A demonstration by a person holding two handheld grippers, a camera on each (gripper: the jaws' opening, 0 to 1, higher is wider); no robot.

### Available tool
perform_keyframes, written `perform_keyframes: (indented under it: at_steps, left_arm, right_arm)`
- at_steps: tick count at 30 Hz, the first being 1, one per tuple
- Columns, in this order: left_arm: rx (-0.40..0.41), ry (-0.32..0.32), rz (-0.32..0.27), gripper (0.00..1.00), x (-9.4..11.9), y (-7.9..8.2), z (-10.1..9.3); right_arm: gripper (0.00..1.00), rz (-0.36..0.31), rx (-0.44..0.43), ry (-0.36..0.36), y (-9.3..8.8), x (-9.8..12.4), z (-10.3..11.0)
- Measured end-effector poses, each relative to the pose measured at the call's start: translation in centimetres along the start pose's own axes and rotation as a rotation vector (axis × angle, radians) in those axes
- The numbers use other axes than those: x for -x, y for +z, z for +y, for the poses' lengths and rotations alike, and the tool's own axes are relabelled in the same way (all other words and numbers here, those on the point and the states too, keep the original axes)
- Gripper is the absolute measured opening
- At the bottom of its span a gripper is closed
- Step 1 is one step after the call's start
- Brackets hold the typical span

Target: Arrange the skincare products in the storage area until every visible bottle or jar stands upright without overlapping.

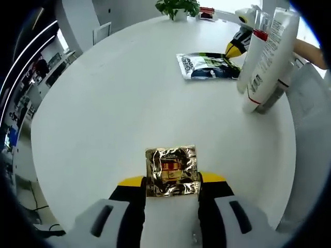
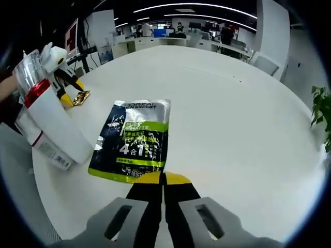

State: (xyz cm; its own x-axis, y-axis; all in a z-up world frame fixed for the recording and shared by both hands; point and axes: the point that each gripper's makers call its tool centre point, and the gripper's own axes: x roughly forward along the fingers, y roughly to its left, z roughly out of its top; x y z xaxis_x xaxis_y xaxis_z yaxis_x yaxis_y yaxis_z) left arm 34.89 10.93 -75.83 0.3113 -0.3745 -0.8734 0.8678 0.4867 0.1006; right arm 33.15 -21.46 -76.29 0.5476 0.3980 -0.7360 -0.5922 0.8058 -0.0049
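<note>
The left gripper (image 1: 172,188) grips a crinkled gold foil sachet (image 1: 171,170) flat on the round white counter (image 1: 103,119); the right gripper (image 2: 164,180), jaws together on nothing, points at a dark green-and-white flat pouch (image 2: 133,139) lying just ahead, long axis running away from it. Two white tubes with red bands (image 2: 49,126) stand upright, touching, ahead-left of the right gripper, which is nearer them

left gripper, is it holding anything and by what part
Yes: the left gripper holds a gold foil packet, its jaws closed on the packet's two side edges near the bottom. The right gripper is shut and holds nothing.
</note>
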Motion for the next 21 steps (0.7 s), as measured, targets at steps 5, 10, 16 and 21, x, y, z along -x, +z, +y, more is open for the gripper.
perform_keyframes:
  at_steps: [5, 10, 16, 21]
  left_arm:
    - [0.016, 0.022, 0.027, 0.39, 0.8, -1.7, 1.3]
    - [0.063, 0.039, 0.033, 0.39, 1.6, -3.5, 3.4]
    - [0.088, 0.056, 0.033, 0.39, 1.9, -3.9, 4.1]
    - [0.091, 0.060, 0.057, 0.39, 1.9, -4.9, 4.2]
  right_arm:
    - [0.01, 0.001, -0.002, 0.000, 0.0, 0.0, -0.1]
    - [0.01, 0.004, -0.005, 0.000, 0.0, -0.1, -0.3]
    - [0.01, 0.005, -0.005, -0.001, 0.0, 0.0, -0.2]
    - [0.01, 0.002, -0.009, -0.004, 0.0, -0.1, -0.4]
